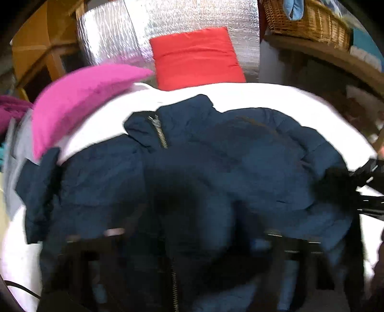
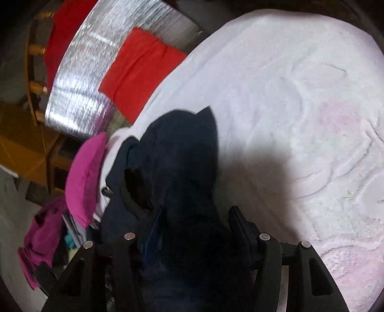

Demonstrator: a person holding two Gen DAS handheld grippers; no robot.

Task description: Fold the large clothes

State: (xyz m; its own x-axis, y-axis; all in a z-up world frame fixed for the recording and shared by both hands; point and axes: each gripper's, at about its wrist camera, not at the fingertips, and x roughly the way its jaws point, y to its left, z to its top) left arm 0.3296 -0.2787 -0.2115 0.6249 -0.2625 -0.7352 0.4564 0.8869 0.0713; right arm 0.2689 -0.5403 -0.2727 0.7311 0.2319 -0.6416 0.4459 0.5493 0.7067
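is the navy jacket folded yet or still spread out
Not neatly folded: the navy puffy zip jacket lies rumpled on the white bedspread, collar and zipper showing.

The navy padded cloth jacket (image 1: 216, 168) looks matt, with a metal zipper (image 1: 159, 132). At upper centre, the silver foil sheet (image 1: 172, 24) is shiny and crinkled; the woven wicker basket (image 1: 309, 21), upper right, looks rough.

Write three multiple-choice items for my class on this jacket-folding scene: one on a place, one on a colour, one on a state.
1. Where does the navy jacket lie?
A. on the white bedspread
B. in the wicker basket
C. on a chair

2. What colour is the folded cloth on the silver mat?
A. green
B. red
C. yellow

3. What is between the right gripper fingers?
A. nothing
B. pink pillow
C. jacket fabric

Key: 1 A, white cover surrounds it; 2 B, plainly red; 3 C, dark cloth fills the gap.
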